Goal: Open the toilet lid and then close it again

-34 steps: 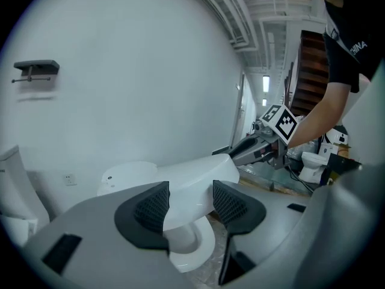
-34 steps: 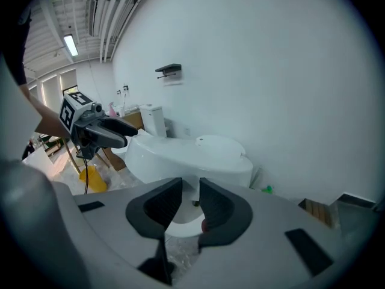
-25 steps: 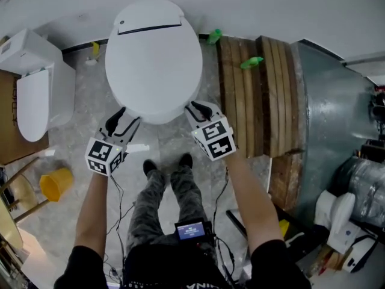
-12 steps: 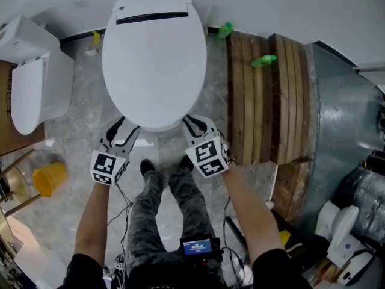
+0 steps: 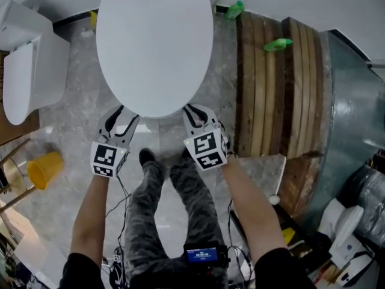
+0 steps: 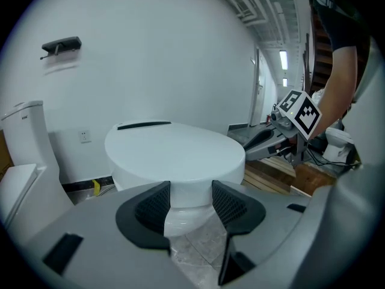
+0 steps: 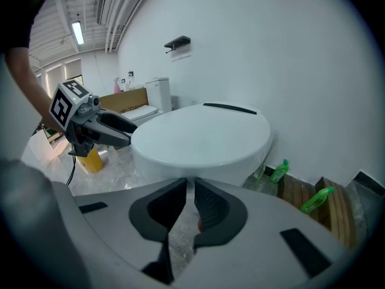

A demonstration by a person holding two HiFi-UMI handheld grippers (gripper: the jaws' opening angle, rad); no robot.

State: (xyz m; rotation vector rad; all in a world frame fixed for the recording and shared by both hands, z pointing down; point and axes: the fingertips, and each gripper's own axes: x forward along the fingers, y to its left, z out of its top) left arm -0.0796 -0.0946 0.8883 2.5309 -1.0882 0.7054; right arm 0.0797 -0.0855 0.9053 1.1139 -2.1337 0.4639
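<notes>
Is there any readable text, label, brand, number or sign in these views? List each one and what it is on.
Nothing can be read.
Screen at the person's waist: lit blue, print too small.
Tank mark on the second toilet: too blurred.
Left cube, right cube: black-and-white patterns, no letters.

Jaws of right tongs (image 5: 195,114) have just been closing; now a narrow slit, nothing between them. Both right tongs and left tongs (image 5: 118,120) sit lower than before, tips at the front edge of the lid (image 5: 153,41). Lid fills more of head view, its hinge end at the top edge.
</notes>
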